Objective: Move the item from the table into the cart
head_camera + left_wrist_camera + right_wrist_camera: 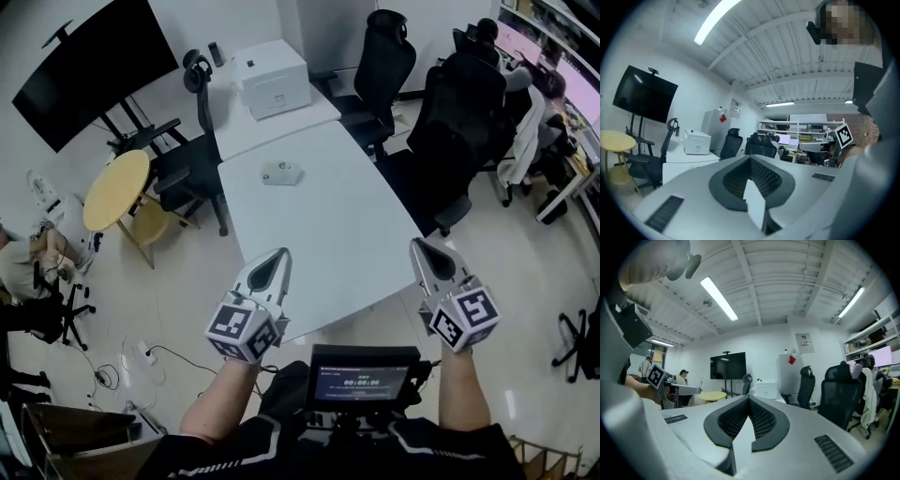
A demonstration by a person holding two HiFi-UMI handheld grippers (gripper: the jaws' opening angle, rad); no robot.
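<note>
**Both grippers closed and empty; item lying on the table**

Head view. The left gripper [275, 262] and the right gripper [424, 253] are held side by side over the near edge of the white table [356, 244], each with its jaws brought together to a point and nothing between them. The item [281, 172], a small pale flat object, lies on the far half of the table, well apart from both grippers. Beyond it a white box [272, 77] stands on an adjoining table. A black screen [94, 66] and a round yellow table [114, 187] are at the left; black office chairs [450, 122] are at the right.

Left gripper view. The left gripper [751, 158] shows its jaws together, with nothing held. The white box [697, 142] and the black screen [644, 93] lie beyond it.

Right gripper view. The right gripper [749, 397] likewise has its jaws pressed together and empty. The black screen [728, 365] and the round yellow table [710, 395] stand behind it.
</note>
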